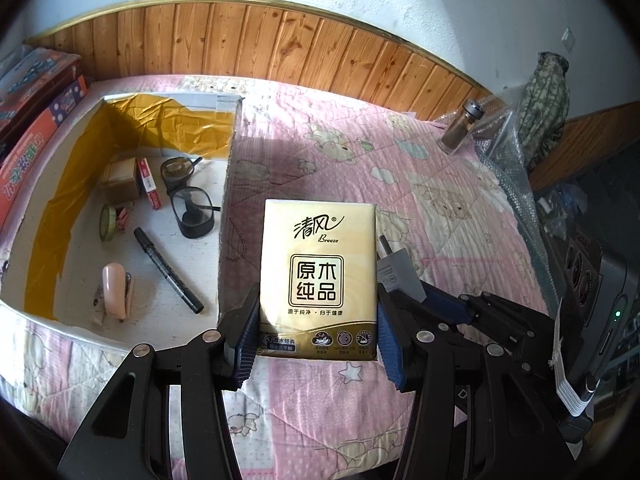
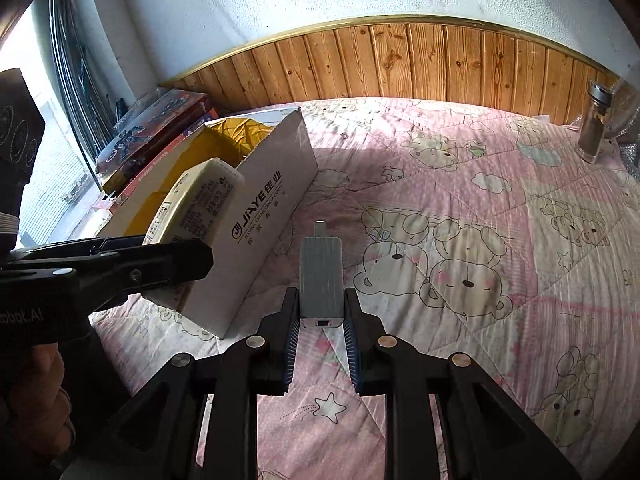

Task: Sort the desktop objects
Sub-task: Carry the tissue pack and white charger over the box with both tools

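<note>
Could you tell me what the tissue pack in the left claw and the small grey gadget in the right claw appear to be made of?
The tissue pack looks wrapped in glossy plastic film: it shines gold and shows printed lettering. The grey gadget looks like brushed metal, probably aluminium: fine lines run along its matte silver shell, though painted plastic cannot be ruled out.

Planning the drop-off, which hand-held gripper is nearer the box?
Left. The left hand-held gripper, holding the tissue pack, is beside the box; the right is further out.

Both wrist views look steeply down, close over the pink quilt (image 1: 400,168), sharing the box (image 2: 256,216).
</note>
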